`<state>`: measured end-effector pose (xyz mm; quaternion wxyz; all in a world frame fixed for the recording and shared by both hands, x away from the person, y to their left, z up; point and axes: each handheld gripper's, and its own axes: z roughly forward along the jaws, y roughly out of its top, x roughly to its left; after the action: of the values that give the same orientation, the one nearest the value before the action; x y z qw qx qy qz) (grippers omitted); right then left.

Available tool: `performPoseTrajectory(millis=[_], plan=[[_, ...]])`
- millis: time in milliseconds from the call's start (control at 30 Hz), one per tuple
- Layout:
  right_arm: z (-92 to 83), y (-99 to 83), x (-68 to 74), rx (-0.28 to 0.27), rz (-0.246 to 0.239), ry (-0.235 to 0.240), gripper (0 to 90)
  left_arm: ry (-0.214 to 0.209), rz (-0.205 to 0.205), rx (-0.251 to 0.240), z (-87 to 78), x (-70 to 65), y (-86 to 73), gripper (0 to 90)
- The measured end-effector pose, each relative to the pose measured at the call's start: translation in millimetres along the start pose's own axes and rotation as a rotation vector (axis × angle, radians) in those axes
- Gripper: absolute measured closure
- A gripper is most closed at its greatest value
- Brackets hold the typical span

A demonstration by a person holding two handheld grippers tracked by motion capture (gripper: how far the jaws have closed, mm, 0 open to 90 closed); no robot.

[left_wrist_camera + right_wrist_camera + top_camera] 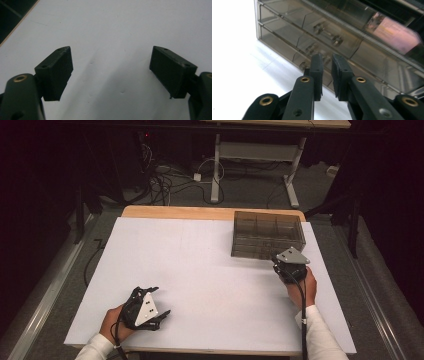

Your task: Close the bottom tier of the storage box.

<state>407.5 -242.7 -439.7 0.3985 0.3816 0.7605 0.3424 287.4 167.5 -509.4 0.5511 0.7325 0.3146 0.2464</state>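
- Smoked-plastic drawer cabinet [268, 234] was seen standing at the far right of the white tabletop [200, 265], close to the far edge, where a strip of bare wood [175, 212] was left uncovered.
- Rows of translucent drawers [312, 30] with small handles were seen on its front in the right gripper view; what lay inside could not be made out.
- Right gripper [285, 263] was held just in front of the cabinet's near right corner, its grey three-cornered plate [292, 255] uppermost and its cable [302, 310] trailed back along the white sleeve [320, 335].
- Its black jaws were pointed at a lower drawer front, with only a narrow slit left between the pads [317, 72]; nothing was gripped between them, and whether the tips touched the drawer could not be told.
- Left gripper [157, 302] was held low over the near left part of the tabletop, well apart from the cabinet.
- Its jaws were spread wide, with nothing but bare white surface between the pads [56, 71].
- No object was seen on the tabletop between the two grippers or between the right gripper and the cabinet.
- Beyond the table, a tangle of cables [165, 182] on the floor and the white legs of another table [216, 165] were visible.
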Motion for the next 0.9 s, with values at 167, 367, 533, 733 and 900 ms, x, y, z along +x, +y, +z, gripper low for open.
performPoseTrajectory(millis=[167, 367, 533, 733, 900], plan=[[-5.3, 1.3, -1.8, -0.027, 0.02, 0.004, 73.4, 0.001, 0.003, 0.001, -0.5, 0.9, 0.0, 18.2], [-9.3, 2.7, -2.8, -0.047, 0.036, 0.003, 61.6, 0.0, 0.004, -0.002, -1.7, 1.4, 0.0, 18.2], [-12.7, 6.6, -0.5, -0.067, 0.041, 0.003, 49.9, 0.002, 0.008, -0.001, -2.3, 2.0, -0.1, 18.2], [-14.3, 8.3, 0.2, -0.076, 0.055, 0.012, 38.7, 0.001, 0.014, 0.002, -2.3, 1.5, -0.4, 18.2], [-14.4, 9.1, 1.8, -0.084, 0.053, 0.022, 31.5, 0.001, 0.015, 0.001, -2.2, 1.0, -0.7, 18.2]])
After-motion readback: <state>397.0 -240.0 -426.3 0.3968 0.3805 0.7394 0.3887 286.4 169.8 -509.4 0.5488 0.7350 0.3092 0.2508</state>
